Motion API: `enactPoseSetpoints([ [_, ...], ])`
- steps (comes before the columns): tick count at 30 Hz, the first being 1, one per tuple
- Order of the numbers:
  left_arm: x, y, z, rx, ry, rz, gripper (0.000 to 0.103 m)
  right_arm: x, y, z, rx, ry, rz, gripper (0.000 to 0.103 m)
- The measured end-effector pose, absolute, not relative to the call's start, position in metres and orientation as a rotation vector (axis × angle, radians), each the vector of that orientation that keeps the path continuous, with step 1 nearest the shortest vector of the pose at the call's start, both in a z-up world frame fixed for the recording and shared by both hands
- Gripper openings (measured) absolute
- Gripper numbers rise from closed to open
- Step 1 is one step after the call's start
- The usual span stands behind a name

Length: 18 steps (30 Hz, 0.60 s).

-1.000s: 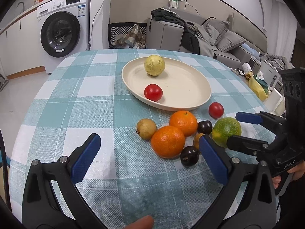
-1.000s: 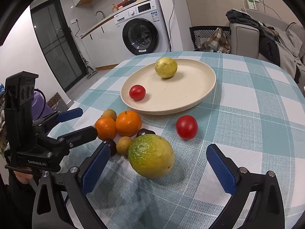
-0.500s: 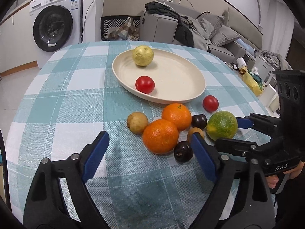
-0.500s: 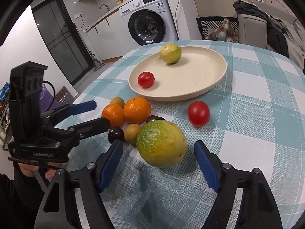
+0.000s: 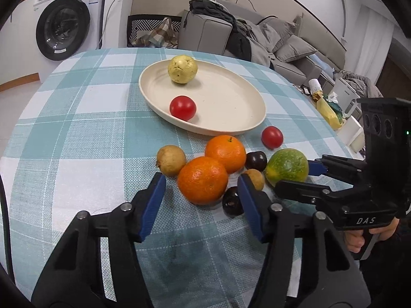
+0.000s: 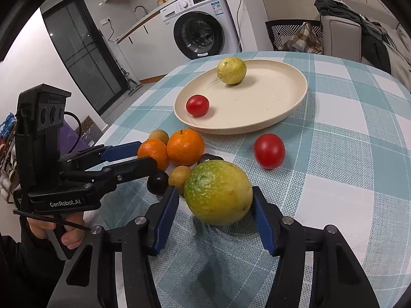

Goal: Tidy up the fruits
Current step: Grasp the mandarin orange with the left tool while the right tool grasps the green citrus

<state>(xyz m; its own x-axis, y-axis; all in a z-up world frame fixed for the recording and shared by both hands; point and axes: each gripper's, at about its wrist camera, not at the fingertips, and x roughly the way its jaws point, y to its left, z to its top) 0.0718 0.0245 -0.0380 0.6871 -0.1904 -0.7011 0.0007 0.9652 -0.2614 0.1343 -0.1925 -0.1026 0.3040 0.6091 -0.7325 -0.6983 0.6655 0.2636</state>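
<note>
- Desk (image 5: 77, 133): we see it covered with a teal and white checked cloth, carrying all the fruit.
- Plate (image 5: 231, 107): cream, oval, holding a yellow fruit (image 5: 182, 69) and a tomato (image 5: 183, 107).
- Left tool (image 5: 201, 187): our jaws are closing around the near orange (image 5: 203, 183); the pads flank it and do not yet press.
- Right tool (image 6: 215, 200): its jaws are closing around the green fruit (image 6: 218, 192); the right pad is touching or nearly so, while a gap shows at the left.
- Second orange (image 5: 225, 150): touching the near one, just below the plate.
- Loose tomato (image 5: 272, 136): on the cloth beside the plate.
- Small pieces: a tan fruit (image 5: 170, 160) and two dark plums (image 5: 255, 161) close around the oranges.
</note>
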Motion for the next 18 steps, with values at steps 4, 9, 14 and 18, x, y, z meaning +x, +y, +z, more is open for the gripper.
enactPoseSetpoints([
  [4,0.0705,0.0222,-0.0362,-0.245,0.802,-0.124,0.043,0.1339,-0.1924,-0.1028,-0.113,0.917,0.873,0.057],
  [9,0.0698,0.0241,-0.0351,-0.245,0.797,-0.112,0.036,0.1344,-0.1931,-0.1031,-0.107,0.918,0.874,0.057],
  [14,0.0694,0.0269,-0.0353,-0.255,0.797,-0.115,0.035,0.135,-0.1939,-0.1033,-0.101,0.917,0.874,0.057],
  [18,0.0676,0.0284,-0.0342,-0.258,0.787,-0.119,0.035,0.1348,-0.1947,-0.1029,-0.093,0.913,0.877,0.054],
])
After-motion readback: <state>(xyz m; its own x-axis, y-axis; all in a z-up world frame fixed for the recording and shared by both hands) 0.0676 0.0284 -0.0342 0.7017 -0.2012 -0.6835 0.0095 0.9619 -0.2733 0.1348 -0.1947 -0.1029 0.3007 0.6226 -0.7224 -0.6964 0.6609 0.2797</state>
